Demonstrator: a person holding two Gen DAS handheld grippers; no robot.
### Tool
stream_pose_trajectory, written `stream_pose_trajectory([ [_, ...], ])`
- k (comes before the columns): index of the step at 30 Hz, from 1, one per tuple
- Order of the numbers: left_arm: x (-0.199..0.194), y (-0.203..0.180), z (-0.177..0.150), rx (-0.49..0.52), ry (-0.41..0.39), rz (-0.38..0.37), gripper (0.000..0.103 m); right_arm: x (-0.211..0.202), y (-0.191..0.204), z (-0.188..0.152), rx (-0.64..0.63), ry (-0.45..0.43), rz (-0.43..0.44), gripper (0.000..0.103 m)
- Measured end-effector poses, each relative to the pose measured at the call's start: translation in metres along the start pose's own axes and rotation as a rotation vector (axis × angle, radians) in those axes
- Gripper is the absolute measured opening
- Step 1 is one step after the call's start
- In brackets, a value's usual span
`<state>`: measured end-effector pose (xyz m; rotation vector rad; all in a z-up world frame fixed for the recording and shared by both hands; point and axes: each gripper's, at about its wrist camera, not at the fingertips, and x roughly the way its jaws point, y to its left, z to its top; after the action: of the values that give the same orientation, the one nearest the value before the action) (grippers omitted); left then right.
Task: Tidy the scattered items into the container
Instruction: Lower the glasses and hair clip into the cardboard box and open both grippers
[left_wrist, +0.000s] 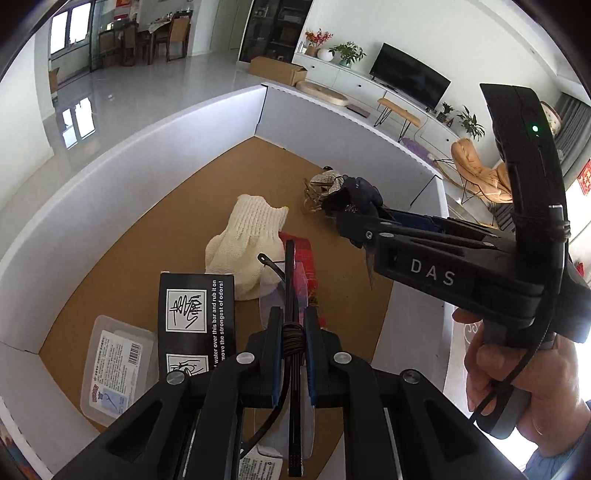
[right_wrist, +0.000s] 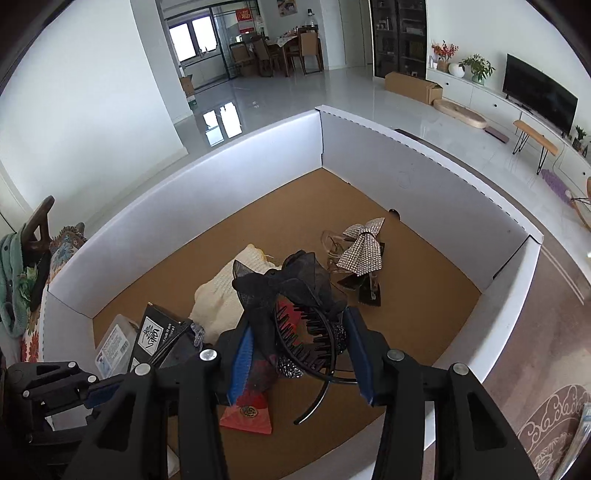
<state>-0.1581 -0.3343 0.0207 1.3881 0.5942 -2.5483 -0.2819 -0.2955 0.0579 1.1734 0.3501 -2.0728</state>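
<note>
While both my grippers hang over the white box, this is how things lie.
Left gripper (left_wrist: 291, 325): my jaws are pinched together on a thin black strap-like item (left_wrist: 294, 369), a cord wound around it, standing on edge between the pads at lower centre of the left wrist view; what it is I cannot tell.
Right gripper (right_wrist: 299, 350): my jaws are part-way apart and clamped on a black hair claw clip with a gauze bow (right_wrist: 295, 295), its teeth showing between the blue pads (right_wrist: 242, 362); in the left view it reaches in from the right, my hand (left_wrist: 517, 373) around its handle.
Container: a white-walled cardboard box (right_wrist: 258, 147) with a brown floor fills the middle of both views.
Cream knitted glove (left_wrist: 247, 240): flat on the box floor, centre, just beyond my left fingertips.
Red envelope (right_wrist: 247, 413): on the floor beneath the right gripper, lower centre, touching the glove's edge in the left view.
Rhinestone bow clip (right_wrist: 364, 251): on the floor right of centre, apart from the glove, lying over clear and dark pieces.
Black printed carton (left_wrist: 195, 314): lower left, beside the glove.
Clear plastic packet (left_wrist: 114, 373): far lower left, next to the carton.
</note>
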Motion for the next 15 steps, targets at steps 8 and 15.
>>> stream_pose_trajectory([
  [8, 0.003, 0.009, 0.002, -0.080, -0.013, 0.012, 0.077, 0.011, -0.009, 0.002, 0.004, 0.062, -0.020, 0.065],
  [15, -0.037, -0.020, -0.018, -0.001, -0.126, 0.038, 0.077, -0.050, -0.024, -0.031, 0.070, -0.104, 0.005, 0.065],
])
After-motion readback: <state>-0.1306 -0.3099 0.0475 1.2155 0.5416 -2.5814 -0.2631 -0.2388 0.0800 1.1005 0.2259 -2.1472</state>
